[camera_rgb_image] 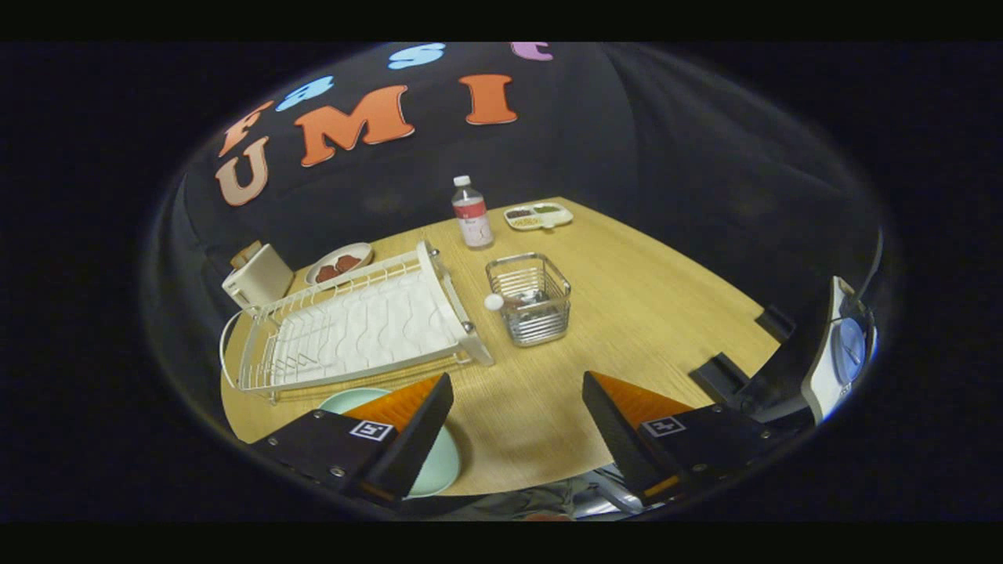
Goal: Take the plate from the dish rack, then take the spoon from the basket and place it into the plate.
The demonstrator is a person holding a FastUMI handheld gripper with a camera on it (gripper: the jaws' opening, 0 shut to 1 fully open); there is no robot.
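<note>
Already out of the dish rack, the pale green plate lies on the wooden table, partly under the left finger of the gripper, whose jaws gape wide and hold nothing. Beyond them, the spoon leans in the wire basket, close beside the rack. Farther back stand a bottle and a divided tray.

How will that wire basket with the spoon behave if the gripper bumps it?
The wire basket looks light, so it may slide on the smooth table. The spoon leans over its rim and may shift. The gripper is open, well short of it.
</note>
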